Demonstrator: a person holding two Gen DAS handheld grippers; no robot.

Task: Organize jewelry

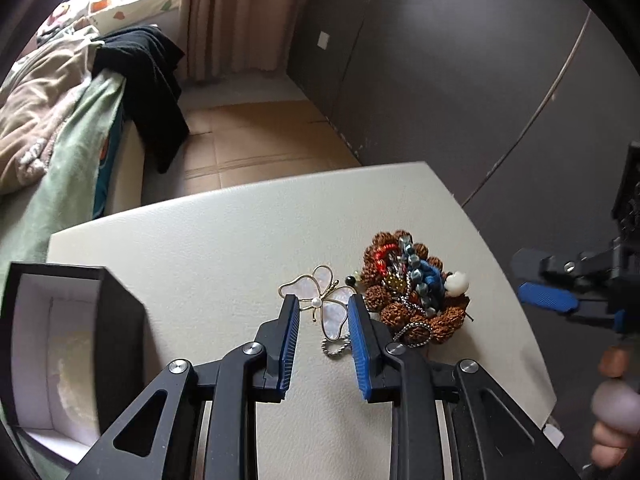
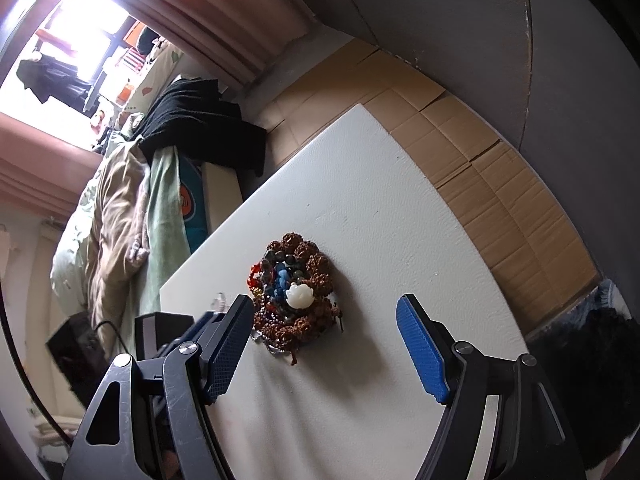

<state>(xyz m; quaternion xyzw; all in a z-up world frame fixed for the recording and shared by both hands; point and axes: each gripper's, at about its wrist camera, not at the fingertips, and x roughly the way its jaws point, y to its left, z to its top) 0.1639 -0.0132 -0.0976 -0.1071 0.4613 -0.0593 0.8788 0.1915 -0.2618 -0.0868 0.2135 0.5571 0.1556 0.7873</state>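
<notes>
Bare white table top [image 2: 360, 184] lies open beyond the tangled heap of brown-bead bracelets [image 1: 412, 286], while the open black gift box [image 1: 68, 344] blocks the left side.

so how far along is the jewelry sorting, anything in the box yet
Barely started, it seems. The open black box shows only its pale lining, no jewelry visible inside. In hand: the left gripper is open around the butterfly brooch, not yet closed on it. Left to do: the brooch, the ball chain and the whole beaded bracelet pile remain on the white table. The right gripper is open and empty.
</notes>
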